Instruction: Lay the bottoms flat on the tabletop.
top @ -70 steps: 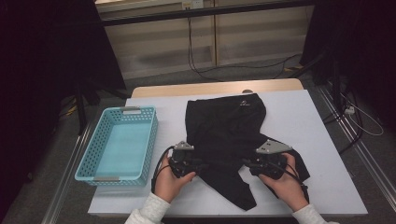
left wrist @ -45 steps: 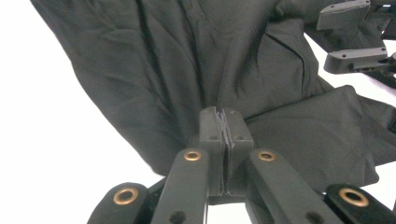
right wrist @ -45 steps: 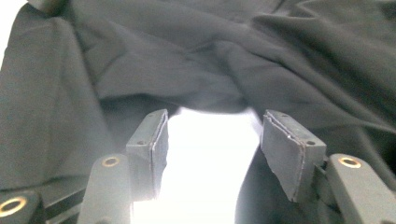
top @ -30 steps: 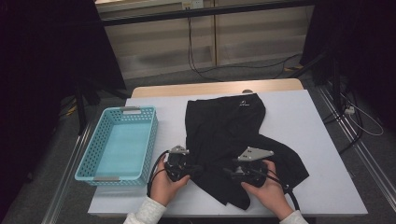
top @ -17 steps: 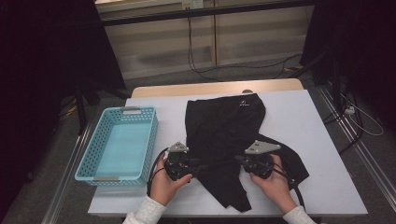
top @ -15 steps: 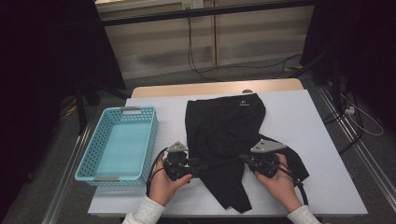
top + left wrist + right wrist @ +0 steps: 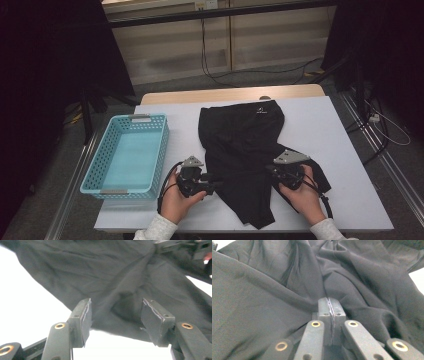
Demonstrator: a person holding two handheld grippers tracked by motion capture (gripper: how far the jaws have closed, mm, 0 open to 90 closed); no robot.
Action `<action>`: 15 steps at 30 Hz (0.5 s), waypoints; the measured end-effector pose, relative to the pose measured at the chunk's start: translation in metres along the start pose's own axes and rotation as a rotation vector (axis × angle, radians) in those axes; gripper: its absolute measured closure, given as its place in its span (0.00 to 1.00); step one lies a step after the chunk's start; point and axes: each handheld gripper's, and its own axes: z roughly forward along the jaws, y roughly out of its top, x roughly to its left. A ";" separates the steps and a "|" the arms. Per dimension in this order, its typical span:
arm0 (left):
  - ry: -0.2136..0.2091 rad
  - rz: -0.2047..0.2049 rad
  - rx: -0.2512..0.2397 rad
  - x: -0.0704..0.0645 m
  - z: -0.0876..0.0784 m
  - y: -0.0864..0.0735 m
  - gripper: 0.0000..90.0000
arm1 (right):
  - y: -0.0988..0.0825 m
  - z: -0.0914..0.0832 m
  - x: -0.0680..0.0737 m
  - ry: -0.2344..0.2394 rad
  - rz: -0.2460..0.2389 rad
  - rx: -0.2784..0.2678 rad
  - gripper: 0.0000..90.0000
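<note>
Cloth is lying limp and rumpled across the middle of the table [image 7: 345, 145], right of the basket [image 7: 129, 155]; the black shorts [image 7: 245, 150] are looking thin, light and floppy to me, likely sagging and sliding wherever I am not holding them. My right gripper [image 7: 329, 315] is resting on the fabric with its jaws pressed together, and I cannot tell whether any cloth is caught between the pads; my left gripper [image 7: 115, 315] is standing part open at the shorts' near edge, the hem lying between the pads [image 7: 86, 315] without being squeezed. I am judging the doubled hem or waistband the surest places to pinch; a single layer is likely slipping out.
</note>
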 end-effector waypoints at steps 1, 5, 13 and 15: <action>0.015 0.002 0.002 0.001 0.000 0.000 0.47 | 0.001 0.000 0.000 0.000 -0.008 0.004 0.99; 0.024 -0.001 0.004 0.002 0.000 -0.002 0.49 | 0.001 0.001 -0.001 0.011 -0.001 0.002 0.99; 0.017 0.021 0.028 -0.014 0.014 0.001 0.93 | 0.001 0.002 0.001 0.013 -0.005 0.003 0.99; 0.018 0.017 0.031 -0.013 0.015 0.003 0.98 | 0.001 0.001 0.001 0.012 -0.006 0.000 1.00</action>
